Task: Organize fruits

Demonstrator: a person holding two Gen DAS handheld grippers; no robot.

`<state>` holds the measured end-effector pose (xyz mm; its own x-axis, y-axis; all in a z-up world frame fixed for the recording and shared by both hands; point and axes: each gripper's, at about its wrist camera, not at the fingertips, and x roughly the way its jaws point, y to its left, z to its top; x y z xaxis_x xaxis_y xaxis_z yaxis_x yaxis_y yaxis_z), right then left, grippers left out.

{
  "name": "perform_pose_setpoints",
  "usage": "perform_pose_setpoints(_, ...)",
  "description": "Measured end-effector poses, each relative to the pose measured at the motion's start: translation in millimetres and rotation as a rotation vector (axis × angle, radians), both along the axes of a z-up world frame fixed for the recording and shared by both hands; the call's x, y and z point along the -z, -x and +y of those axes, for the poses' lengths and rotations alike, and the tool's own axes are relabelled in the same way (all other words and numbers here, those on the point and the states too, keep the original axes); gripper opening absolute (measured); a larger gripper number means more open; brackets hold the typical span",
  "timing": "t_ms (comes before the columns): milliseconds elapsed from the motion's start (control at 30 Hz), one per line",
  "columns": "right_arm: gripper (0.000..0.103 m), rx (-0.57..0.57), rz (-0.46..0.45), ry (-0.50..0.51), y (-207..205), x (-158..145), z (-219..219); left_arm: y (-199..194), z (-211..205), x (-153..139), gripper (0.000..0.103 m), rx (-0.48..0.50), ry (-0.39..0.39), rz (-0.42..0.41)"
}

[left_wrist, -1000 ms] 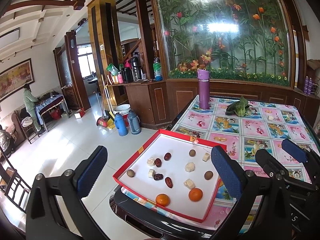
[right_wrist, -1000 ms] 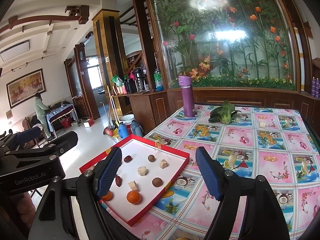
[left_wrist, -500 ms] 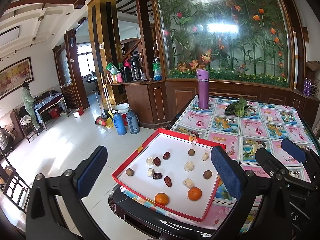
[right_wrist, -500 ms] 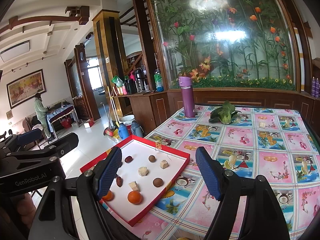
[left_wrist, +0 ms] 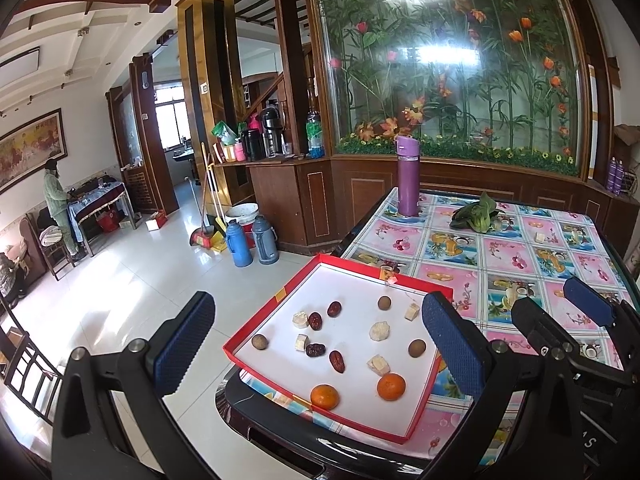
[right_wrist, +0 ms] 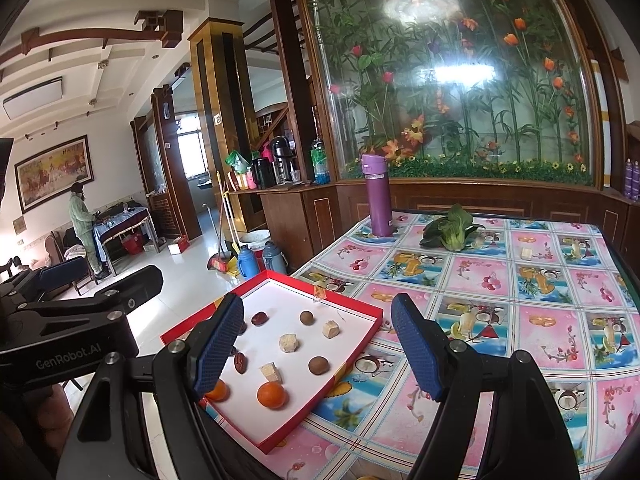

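While both tools hang released above the near edge of the surface (right_wrist: 520, 292), the left tool (left_wrist: 316, 344) and right tool (right_wrist: 316, 348) grip nothing. Just beyond, the red tray (left_wrist: 280, 294) overhangs the surface's near left corner, holding two oranges (left_wrist: 391, 386) nearest, then dates (left_wrist: 337, 361), longans (left_wrist: 417, 347) and pale chunks (left_wrist: 379, 331), all scattered apart. Pressing down on round fruit could roll it, or tip the overhanging tray floorward. Farther off stand a purple flask (right_wrist: 378, 196) and greens (right_wrist: 452, 232).
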<state>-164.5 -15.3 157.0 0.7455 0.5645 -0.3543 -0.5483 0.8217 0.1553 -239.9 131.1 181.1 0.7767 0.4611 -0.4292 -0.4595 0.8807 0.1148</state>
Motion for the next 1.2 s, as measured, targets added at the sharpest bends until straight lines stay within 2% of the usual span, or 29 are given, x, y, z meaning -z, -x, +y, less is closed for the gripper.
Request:
perform_pose_setpoints(800, 0.076, -0.002, 0.004, 0.011, 0, -3, 9, -8, 9, 8, 0.103, 0.003, 0.015, 0.013)
perform_pose_setpoints(1200, 0.076, -0.021, 0.009, 0.043, -7, 2, 22, -13, 22, 9, 0.103, -0.005, 0.056, 0.013)
